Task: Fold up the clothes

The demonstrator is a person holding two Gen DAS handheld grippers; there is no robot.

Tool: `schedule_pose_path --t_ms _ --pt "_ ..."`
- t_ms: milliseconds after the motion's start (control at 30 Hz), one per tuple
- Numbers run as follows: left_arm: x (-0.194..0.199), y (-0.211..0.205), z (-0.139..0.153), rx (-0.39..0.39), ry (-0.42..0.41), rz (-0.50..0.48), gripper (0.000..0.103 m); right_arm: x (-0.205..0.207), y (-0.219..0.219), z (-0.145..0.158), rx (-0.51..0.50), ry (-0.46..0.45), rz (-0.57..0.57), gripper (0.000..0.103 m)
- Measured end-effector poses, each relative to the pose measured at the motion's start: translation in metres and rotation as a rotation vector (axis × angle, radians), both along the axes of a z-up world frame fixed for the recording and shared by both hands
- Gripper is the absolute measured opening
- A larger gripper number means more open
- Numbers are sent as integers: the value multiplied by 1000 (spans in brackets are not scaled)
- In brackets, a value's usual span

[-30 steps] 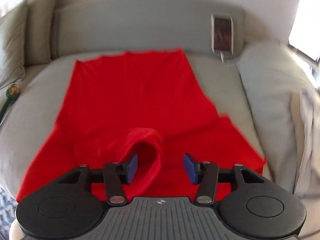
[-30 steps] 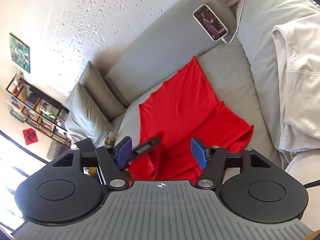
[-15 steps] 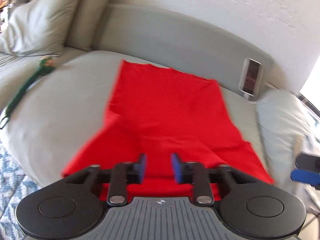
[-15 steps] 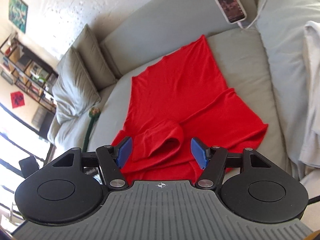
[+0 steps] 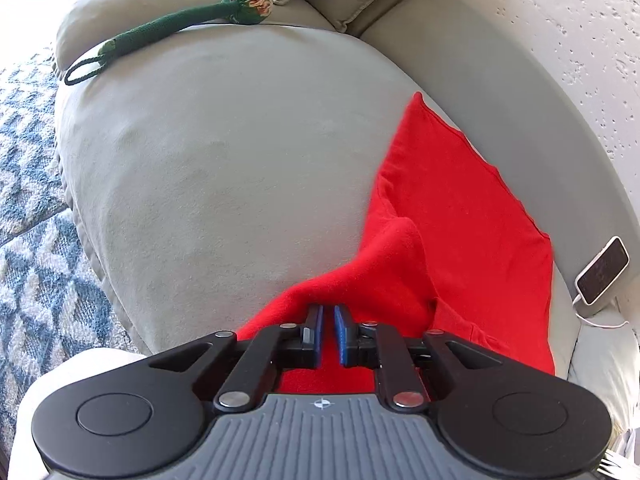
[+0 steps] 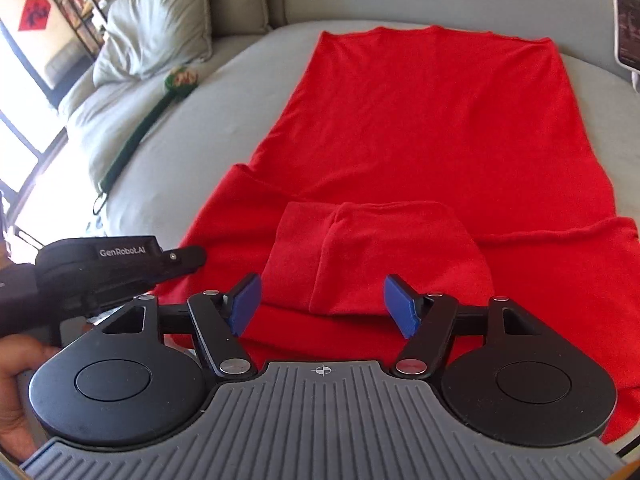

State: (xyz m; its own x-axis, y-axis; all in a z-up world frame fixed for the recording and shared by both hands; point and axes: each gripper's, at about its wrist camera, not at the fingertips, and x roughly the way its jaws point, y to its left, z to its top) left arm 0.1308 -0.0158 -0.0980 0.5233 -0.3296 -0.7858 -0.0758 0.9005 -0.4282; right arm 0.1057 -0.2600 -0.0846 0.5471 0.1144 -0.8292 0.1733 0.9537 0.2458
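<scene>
A red hooded garment (image 6: 420, 128) lies spread flat on the grey sofa seat (image 5: 224, 152), its folded hood (image 6: 380, 256) nearest me. My left gripper (image 5: 327, 312) sits at the garment's left sleeve edge. Its blue pads are nearly together, pinching a ridge of red cloth (image 5: 400, 248) that rises toward them. In the right wrist view the left gripper (image 6: 192, 256) shows at the sleeve's left edge, held by a hand (image 6: 16, 400). My right gripper (image 6: 322, 300) hovers over the hood's near edge. Its jaws are wide and opening, with the hood between them but not pressed.
A green padded stick with a floral head (image 5: 172, 26) lies on the seat to the left. A phone (image 5: 602, 270) on a white cable leans against the sofa back. Grey pillows (image 6: 160, 28) stand at the far left. A blue patterned rug (image 5: 28, 200) lies below the sofa edge.
My left gripper went from wide open to nearly closed and swung left to the sleeve edge. My right gripper came down and closer over the hood, jaws still wide.
</scene>
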Motion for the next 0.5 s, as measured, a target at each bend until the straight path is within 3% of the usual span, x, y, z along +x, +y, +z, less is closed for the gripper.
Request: schedule_pose_path --t_ms 133,233,267,300,333,367,500 --pt "0 -3 1 19 -8 -16 15 14 17 -20 -69 77 32 70" --pt "1 -4 1 29 -8 -24 15 9 27 -25 -153 67 66 66" --pt "1 -5 1 33 -8 -27 15 7 27 -25 -163 63 59 61" --pt "1 -5 1 36 -8 -30 15 4 24 -23 -166 60 40 45" --pt "1 -6 2 40 -8 -33 15 1 19 -21 -167 57 15 18" --pt "1 -6 2 39 -5 -33 15 -3 11 -17 -159 50 -28 7" --pt "2 -3 0 28 10 -25 16 -44 -44 10 -68 -35 -252 7"
